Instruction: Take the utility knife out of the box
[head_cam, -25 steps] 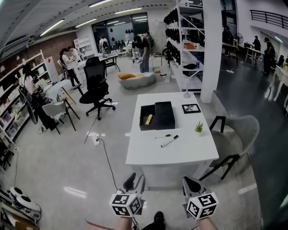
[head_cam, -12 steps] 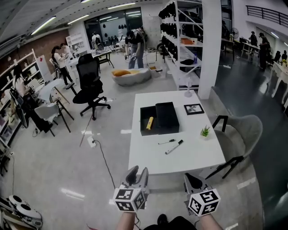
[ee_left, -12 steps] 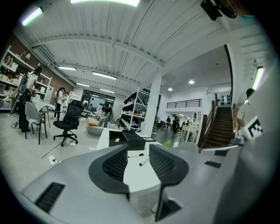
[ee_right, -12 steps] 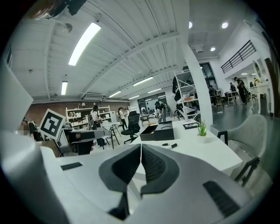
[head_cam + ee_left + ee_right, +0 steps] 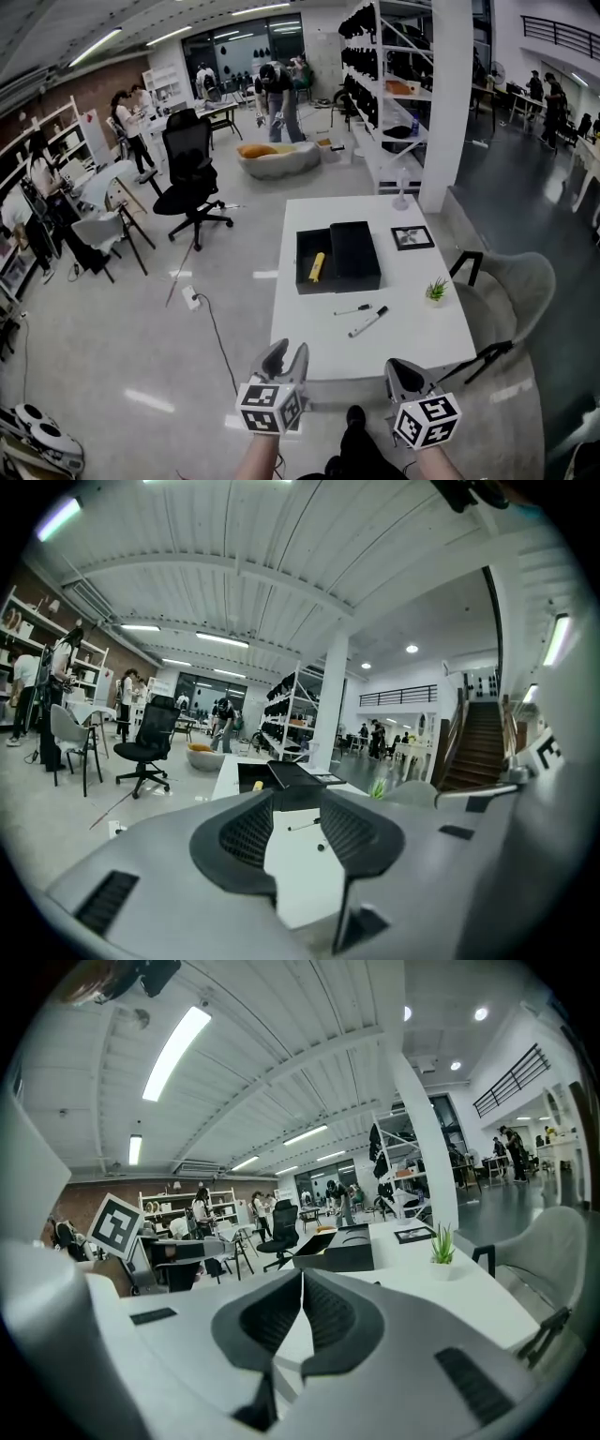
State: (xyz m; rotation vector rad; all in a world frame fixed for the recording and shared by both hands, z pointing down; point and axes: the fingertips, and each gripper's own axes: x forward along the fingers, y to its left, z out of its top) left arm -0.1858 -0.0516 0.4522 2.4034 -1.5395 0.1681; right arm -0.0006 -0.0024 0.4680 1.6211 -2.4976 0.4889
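Note:
A yellow utility knife lies in the open left half of a black box on the far part of the white table. The box's lid rests over its right half. Both grippers hang at the table's near edge, well short of the box. My left gripper is open, nothing between its jaws. My right gripper is shut and empty. The box shows small beyond each gripper, as the black box and the black box.
Two black markers lie on the table between the box and me. A small potted plant and a framed picture sit to the right. A grey chair stands at the table's right, an office chair far left.
I have stepped closer to the table, so the box and markers sit nearer in view. The left gripper has risen over the table's near edge.

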